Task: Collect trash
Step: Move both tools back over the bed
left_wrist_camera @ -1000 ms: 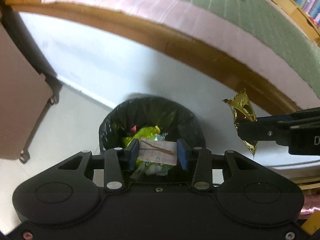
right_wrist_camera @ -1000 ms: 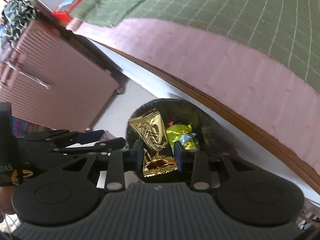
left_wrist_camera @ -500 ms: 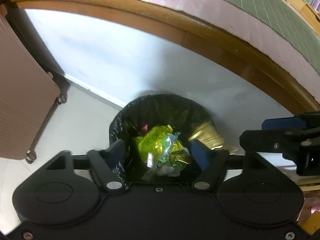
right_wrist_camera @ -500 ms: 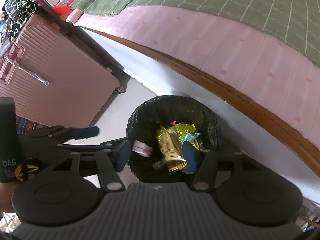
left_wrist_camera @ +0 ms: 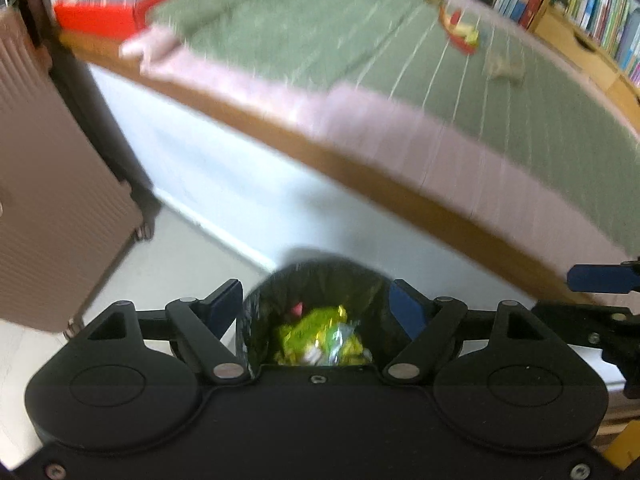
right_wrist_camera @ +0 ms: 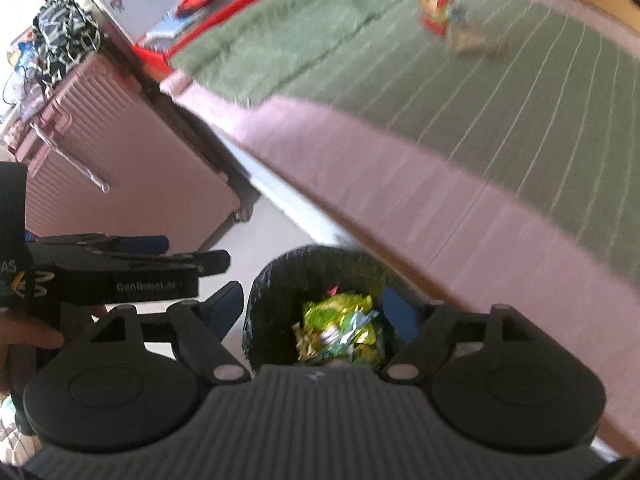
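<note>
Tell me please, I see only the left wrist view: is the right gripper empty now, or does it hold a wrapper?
Observer: Empty. The right gripper is open. Its jaws have just been opening, and nothing is between them. Only the trash bin shows below.
Operator: What lies on top of the pink suitcase? My view cuts it off.
Observer: A black-and-white patterned bundle sits on the pink suitcase. It is too blurred to tell what it is.
</note>
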Motion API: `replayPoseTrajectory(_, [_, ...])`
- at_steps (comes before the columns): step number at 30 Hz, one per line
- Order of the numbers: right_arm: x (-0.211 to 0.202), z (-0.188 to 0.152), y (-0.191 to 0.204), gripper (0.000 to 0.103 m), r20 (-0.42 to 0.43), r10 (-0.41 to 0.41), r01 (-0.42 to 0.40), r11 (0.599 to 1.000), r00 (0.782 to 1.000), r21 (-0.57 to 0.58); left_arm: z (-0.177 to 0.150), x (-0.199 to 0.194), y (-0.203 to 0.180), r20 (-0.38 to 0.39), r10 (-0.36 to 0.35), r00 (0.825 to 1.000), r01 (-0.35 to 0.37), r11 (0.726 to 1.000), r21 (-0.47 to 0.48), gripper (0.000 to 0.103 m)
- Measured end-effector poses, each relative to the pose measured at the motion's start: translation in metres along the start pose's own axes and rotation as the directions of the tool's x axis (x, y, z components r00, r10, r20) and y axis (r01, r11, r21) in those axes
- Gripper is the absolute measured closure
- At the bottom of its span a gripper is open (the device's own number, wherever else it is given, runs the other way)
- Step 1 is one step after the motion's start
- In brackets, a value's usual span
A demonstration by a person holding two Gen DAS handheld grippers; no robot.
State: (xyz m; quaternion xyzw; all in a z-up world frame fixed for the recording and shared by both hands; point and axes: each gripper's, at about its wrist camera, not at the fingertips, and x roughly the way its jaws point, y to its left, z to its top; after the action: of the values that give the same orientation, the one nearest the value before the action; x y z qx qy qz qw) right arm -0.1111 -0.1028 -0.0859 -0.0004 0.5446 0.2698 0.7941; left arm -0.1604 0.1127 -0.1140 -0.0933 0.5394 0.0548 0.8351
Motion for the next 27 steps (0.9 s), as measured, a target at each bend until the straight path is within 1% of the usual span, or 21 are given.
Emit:
replayPoseTrajectory(5, [-0.041, 0.032, -0.007, 0.017, 0.076, -0.051, 0.056, 0.996, 0.996, -0.068, 0.042, -0.028, -0.018, 0.087, -0.04, 0.995, 0.038, 0.999, 0.025, 0.024])
replayPoseTrajectory(9, [-0.067, 0.062, -0.026, 0.016, 0.137, -0.082, 0.09, 0.995, 0.987, -0.052, 0.079, -0.041, -0.039, 0.146, -0.071, 0.987, 0.067, 0.997, 0.032, 0.023])
replayPoseTrajectory(11, [-0.076, 0.078, -0.037, 0.016, 0.159, -0.098, 0.105, 0.994, 0.982, -0.031, 0.096, -0.045, -0.049, 0.163, -0.086, 0.983, 0.083, 0.996, 0.028, 0.023])
replayPoseTrajectory(15, [-0.083, 0.099, -0.055, 0.016, 0.199, -0.144, 0.146, 0.989, 0.969, 0.003, 0.133, -0.039, -0.071, 0.178, -0.119, 0.977, 0.121, 0.993, 0.0, 0.024])
replayPoseTrajectory(19, [-0.076, 0.113, -0.068, 0.016, 0.225, -0.175, 0.168, 0.984, 0.958, 0.052, 0.165, -0.024, -0.093, 0.185, -0.13, 0.974, 0.133, 0.991, 0.0, 0.027])
replayPoseTrajectory(23, [-0.059, 0.126, -0.084, 0.016, 0.226, -0.19, 0.173, 0.981, 0.955, 0.092, 0.195, 0.002, -0.114, 0.175, -0.132, 0.976, 0.133, 0.991, 0.008, 0.034])
replayPoseTrajectory(25, [-0.049, 0.13, -0.09, 0.016, 0.222, -0.193, 0.177, 0.98, 0.956, 0.089, 0.208, 0.019, -0.122, 0.161, -0.144, 0.976, 0.148, 0.989, -0.011, 0.043])
replayPoseTrajectory(26, [-0.042, 0.132, -0.09, 0.016, 0.218, -0.19, 0.177, 0.981, 0.957, 0.08, 0.214, 0.03, -0.124, 0.147, -0.149, 0.978, 0.154, 0.988, -0.023, 0.052])
replayPoseTrajectory(27, [-0.035, 0.134, -0.09, 0.016, 0.213, -0.189, 0.18, 0.982, 0.958, 0.064, 0.221, 0.042, -0.128, 0.121, -0.145, 0.982, 0.15, 0.988, -0.033, 0.059])
